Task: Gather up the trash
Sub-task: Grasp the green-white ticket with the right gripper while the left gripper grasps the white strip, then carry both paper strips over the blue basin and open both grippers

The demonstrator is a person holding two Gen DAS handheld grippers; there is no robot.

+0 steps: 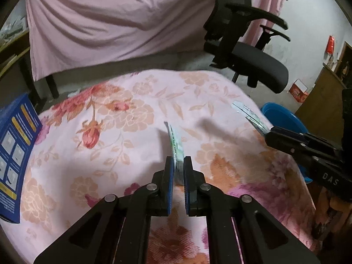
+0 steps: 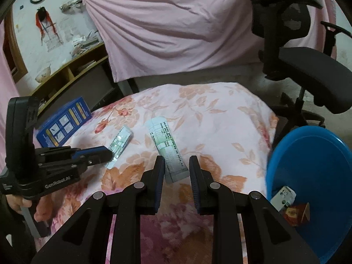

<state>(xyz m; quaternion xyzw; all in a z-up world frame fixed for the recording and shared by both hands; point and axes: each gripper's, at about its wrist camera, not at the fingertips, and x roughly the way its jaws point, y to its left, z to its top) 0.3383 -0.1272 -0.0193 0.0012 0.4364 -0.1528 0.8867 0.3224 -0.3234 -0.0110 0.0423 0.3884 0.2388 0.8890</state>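
Observation:
A floral cloth [image 1: 110, 121] covers the table. My left gripper [image 1: 178, 165] is shut on a thin, shiny green-white packet [image 1: 175, 143], seen edge-on between its blue pads. The right wrist view shows that gripper [image 2: 109, 153] from the side, with the same packet [image 2: 121, 140] sticking out over the cloth. My right gripper [image 2: 177, 165] is shut on a longer white-and-green printed packet [image 2: 167, 140], held by its near end. In the left wrist view, the right gripper [image 1: 267, 133] holds this packet [image 1: 246, 112] above the cloth. At the table's right side is a blue basin [image 2: 308, 149].
The basin holds a small white box [image 2: 282, 198] and a red-brown wrapper [image 2: 297, 214]. A blue printed carton [image 2: 63, 123] lies at the table's left edge. A black office chair [image 2: 308, 70] stands beyond the basin. Behind the table hangs a pink drape [image 2: 176, 22].

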